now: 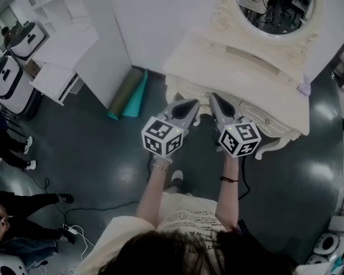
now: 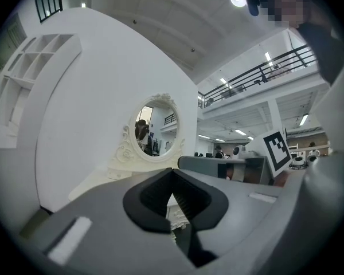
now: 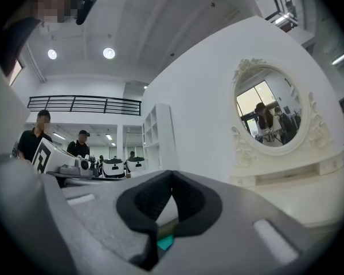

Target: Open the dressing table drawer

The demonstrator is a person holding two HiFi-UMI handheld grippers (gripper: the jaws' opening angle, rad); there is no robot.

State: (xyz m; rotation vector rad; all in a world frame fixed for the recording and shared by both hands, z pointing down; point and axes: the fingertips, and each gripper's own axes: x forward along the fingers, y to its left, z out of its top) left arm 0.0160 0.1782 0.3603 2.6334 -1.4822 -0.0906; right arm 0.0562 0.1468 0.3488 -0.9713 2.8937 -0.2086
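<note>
The cream dressing table with an oval mirror stands against the white wall at the upper right of the head view. Its drawer front lies under the top's overhanging edge and is mostly hidden. My left gripper and right gripper are side by side, pointing level at the table's carved front edge, tips close to it. Both are shut with nothing between the pads. In the left gripper view, carved cream woodwork shows through the left gripper's cutout. The right gripper looks past the mirror.
Rolled green and teal mats lean on a white partition left of the table. White shelving and white machines stand at the far left. People stand at the left edge, and cables trail over the dark floor.
</note>
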